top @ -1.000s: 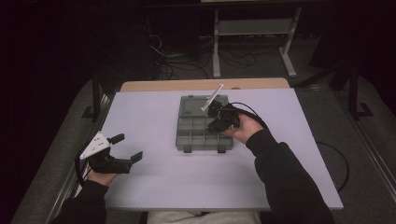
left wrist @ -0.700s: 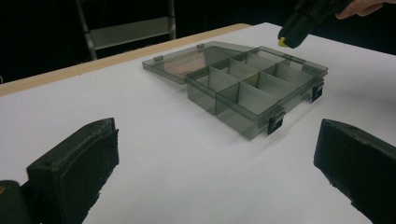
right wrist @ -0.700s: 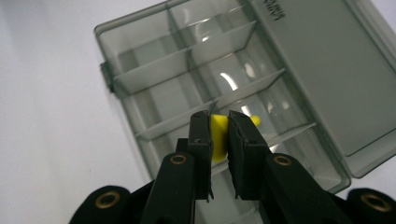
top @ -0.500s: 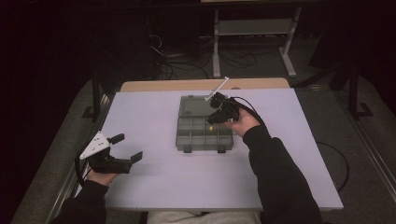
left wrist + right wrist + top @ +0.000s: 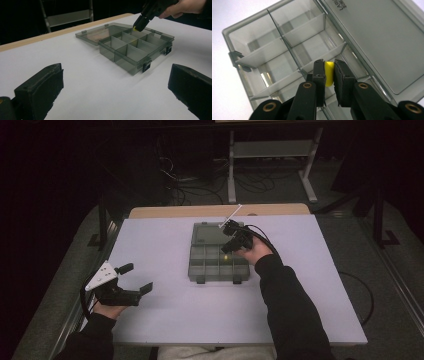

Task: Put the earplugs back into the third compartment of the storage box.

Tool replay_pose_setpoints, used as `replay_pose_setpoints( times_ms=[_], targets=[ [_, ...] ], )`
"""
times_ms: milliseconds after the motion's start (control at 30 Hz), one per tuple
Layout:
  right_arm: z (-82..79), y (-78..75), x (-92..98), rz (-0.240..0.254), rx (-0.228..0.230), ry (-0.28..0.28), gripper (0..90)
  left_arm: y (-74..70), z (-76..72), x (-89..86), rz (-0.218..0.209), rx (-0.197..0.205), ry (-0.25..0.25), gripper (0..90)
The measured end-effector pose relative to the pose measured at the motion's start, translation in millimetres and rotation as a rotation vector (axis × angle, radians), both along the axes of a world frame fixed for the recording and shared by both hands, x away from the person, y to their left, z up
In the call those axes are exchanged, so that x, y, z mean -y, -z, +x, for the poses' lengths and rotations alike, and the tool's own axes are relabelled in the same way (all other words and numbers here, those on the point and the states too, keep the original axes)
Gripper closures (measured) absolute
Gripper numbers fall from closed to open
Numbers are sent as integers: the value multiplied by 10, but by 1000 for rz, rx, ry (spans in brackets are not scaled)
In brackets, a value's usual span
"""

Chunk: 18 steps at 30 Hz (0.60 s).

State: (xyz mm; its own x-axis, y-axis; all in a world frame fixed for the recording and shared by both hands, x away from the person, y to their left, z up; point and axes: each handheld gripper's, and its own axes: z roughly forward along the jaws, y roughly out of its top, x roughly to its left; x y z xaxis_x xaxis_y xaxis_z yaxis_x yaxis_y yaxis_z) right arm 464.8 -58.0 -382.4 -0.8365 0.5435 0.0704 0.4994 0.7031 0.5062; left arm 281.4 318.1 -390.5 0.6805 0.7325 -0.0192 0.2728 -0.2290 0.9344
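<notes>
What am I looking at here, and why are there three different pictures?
No robot: a person holds a two-jawed tool in each hand. One camera looks down from above; the other two ride on the tools and look along their black jaws. On the white table lies a grey compartment box, its lid open flat. The right tool pinches a small yellow piece over one compartment in the box's far row. The left tool rests open near the table's left edge, holding nothing.

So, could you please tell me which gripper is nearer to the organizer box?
The right gripper: it hangs over the box, gripping a small yellow piece. The left gripper sits open near the table's left edge, apart from the box.
</notes>
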Motion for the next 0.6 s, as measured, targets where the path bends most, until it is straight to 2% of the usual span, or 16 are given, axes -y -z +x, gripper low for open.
replay_pose_setpoints(
  times_ms=[33, 133, 167, 233, 333, 433, 533, 600],
  targets=[
    [3, 12, -10, -1, -6, 3, 741, 0, 0, 0, 1, 0, 0, 0],
    [14, 41, -19, -27, 8, 42, 536, 2, 0, 2, 3, -2, 0, 0],
    [18, 44, -14, -30, 9, 50, 503, 2, 0, 2, 4, -4, 0, 0],
    [13, 24, 5, -12, 10, 63, 432, 2, 0, 2, 3, -2, 0, 0],
    [0, -19, 45, 15, -3, 66, 256, 3, 0, 1, 2, -3, -1, 0],
    [-43, -55, 78, 21, 6, 66, 161, 2, -1, 2, 4, -3, 0, 0],
    [-89, -103, 139, 81, 13, 76, 124, 3, -1, 5, 4, -4, 1, 0],
    [-120, -123, 172, 97, 12, 86, 98, 3, 0, 6, 6, -4, 1, 0]
  ],
)
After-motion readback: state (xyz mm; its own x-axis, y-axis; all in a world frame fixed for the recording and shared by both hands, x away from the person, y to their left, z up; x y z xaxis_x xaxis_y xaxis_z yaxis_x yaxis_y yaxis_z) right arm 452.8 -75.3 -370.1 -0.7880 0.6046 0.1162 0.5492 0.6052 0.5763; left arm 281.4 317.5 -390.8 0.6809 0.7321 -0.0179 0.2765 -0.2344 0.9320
